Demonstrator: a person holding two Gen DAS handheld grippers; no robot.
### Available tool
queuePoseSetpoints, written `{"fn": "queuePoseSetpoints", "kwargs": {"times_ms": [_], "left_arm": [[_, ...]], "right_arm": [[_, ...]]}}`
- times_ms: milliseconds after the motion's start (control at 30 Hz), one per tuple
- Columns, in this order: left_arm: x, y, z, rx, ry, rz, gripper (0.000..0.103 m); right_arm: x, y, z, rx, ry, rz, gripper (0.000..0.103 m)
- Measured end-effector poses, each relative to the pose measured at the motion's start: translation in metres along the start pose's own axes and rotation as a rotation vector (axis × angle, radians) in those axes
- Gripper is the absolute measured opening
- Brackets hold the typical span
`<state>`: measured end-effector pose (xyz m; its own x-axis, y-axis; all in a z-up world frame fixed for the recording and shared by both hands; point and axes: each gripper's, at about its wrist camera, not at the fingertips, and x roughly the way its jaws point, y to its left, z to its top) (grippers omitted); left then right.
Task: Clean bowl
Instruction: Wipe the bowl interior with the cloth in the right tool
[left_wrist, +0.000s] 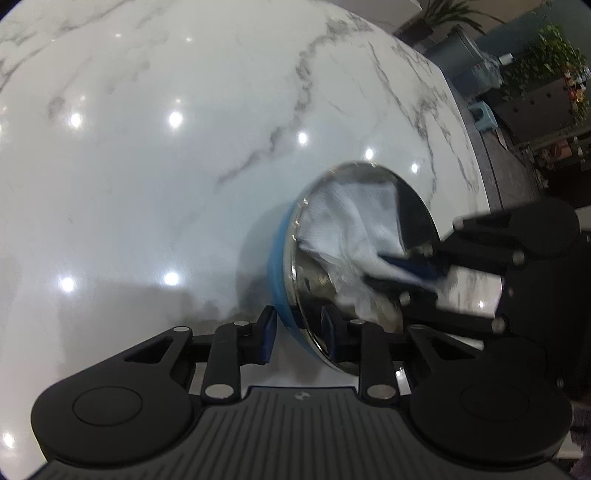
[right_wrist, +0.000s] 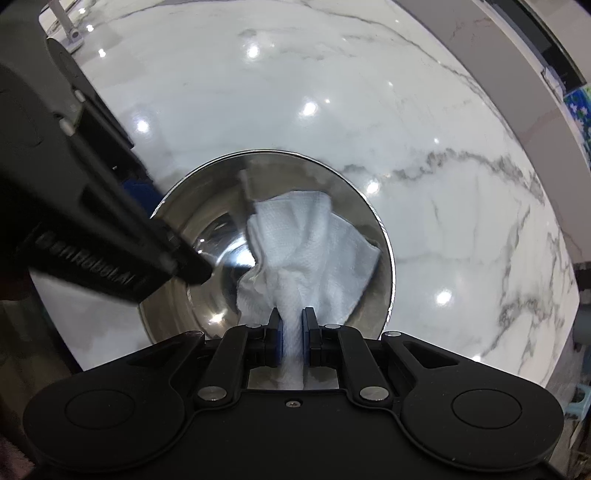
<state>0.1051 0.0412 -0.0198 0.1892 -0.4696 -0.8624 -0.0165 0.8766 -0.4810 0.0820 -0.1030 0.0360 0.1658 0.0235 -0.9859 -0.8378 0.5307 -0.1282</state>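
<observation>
A steel bowl with a blue outside (left_wrist: 284, 273) is tipped on its side on the white marble table (left_wrist: 147, 147). My left gripper (left_wrist: 297, 334) is shut on the bowl's rim, one finger outside and one inside. My right gripper (right_wrist: 293, 332) is shut on a white paper towel (right_wrist: 310, 243) and presses it against the inside of the bowl (right_wrist: 207, 258). In the left wrist view the towel (left_wrist: 354, 218) covers the upper inner wall, with the right gripper (left_wrist: 406, 275) reaching in from the right.
The table's far edge (left_wrist: 476, 155) runs along the right, with plants, a small blue stool (left_wrist: 484, 120) and dark furniture beyond. A white stand (right_wrist: 70, 33) sits at the table's far left corner in the right wrist view.
</observation>
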Motion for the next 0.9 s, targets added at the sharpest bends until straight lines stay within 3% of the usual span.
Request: {"fn": "queuePoseSetpoints", "kwargs": {"times_ms": [133,233,467,633,733,833,900], "left_arm": [[0.000,-0.001,0.003,0.003,-0.023,0.023,0.011],[0.002,-0.002,0.003,0.011,-0.026,0.049,0.009],[0.001,-0.001,0.002,0.030,-0.028,0.063,0.009],[0.000,0.000,0.003,0.032,-0.034,0.073,0.011],[-0.001,0.000,0.001,0.036,-0.035,0.069,0.011],[0.000,-0.001,0.001,0.029,-0.034,0.050,0.022],[-0.002,-0.002,0.000,0.035,-0.050,0.061,0.024]], "right_arm": [[0.003,-0.007,0.007,0.117,-0.017,0.188,0.008],[0.002,-0.005,0.008,0.105,-0.023,0.214,0.008],[0.002,-0.001,0.006,-0.008,-0.011,0.112,0.007],[0.003,0.004,0.000,-0.141,-0.020,-0.129,0.008],[0.006,-0.002,-0.003,-0.140,-0.017,-0.129,0.007],[0.018,-0.008,0.007,-0.137,-0.005,-0.127,0.008],[0.020,-0.013,0.011,-0.135,0.003,-0.128,0.008]]}}
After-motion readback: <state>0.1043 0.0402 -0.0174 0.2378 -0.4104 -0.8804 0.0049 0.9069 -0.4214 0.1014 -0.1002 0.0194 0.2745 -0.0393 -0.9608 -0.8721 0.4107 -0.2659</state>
